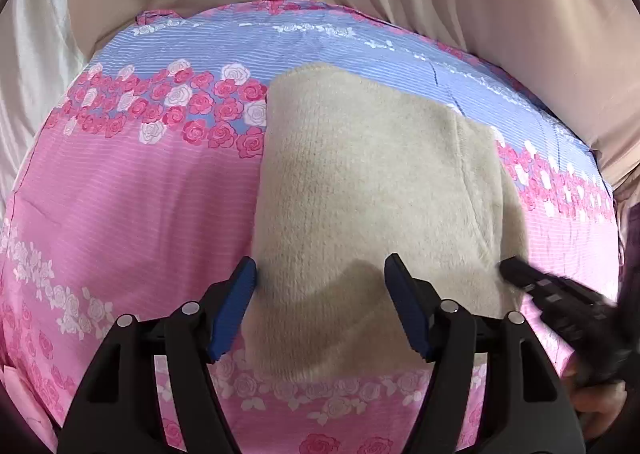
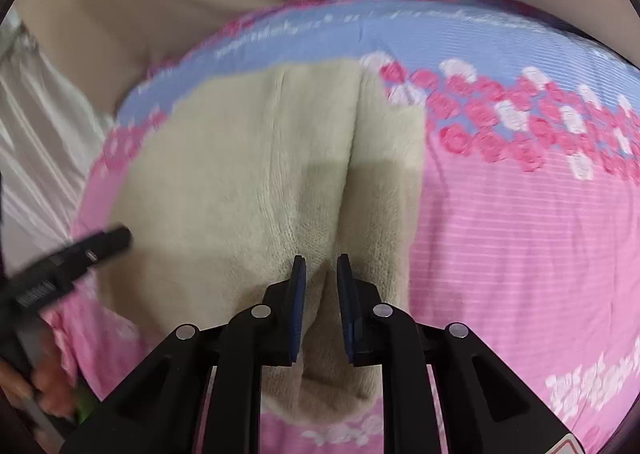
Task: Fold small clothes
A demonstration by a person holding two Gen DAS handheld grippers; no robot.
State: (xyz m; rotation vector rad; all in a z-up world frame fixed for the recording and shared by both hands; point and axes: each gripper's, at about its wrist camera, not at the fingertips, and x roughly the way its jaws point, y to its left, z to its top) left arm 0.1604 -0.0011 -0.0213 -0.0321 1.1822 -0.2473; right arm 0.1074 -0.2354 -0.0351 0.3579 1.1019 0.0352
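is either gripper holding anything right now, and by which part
The right gripper pinches a raised ridge of the beige fleece garment at its near edge. The left gripper is open, holding nothing.

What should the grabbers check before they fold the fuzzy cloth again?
1. The beige fleece garment lies flat on the floral bedsheet: ok.
2. Left gripper is open, jaws wide over the near edge: ok.
3. Right gripper has a raised fold of fleece between its fingers: ok, though whether it pinches firmly: cannot tell.
4. Left gripper has hold of the cloth: not ok, nothing is gripped.
5. Bare sheet around the garment for folding: ok.
6. Right wrist view is sharp: not ok, it is blurred.
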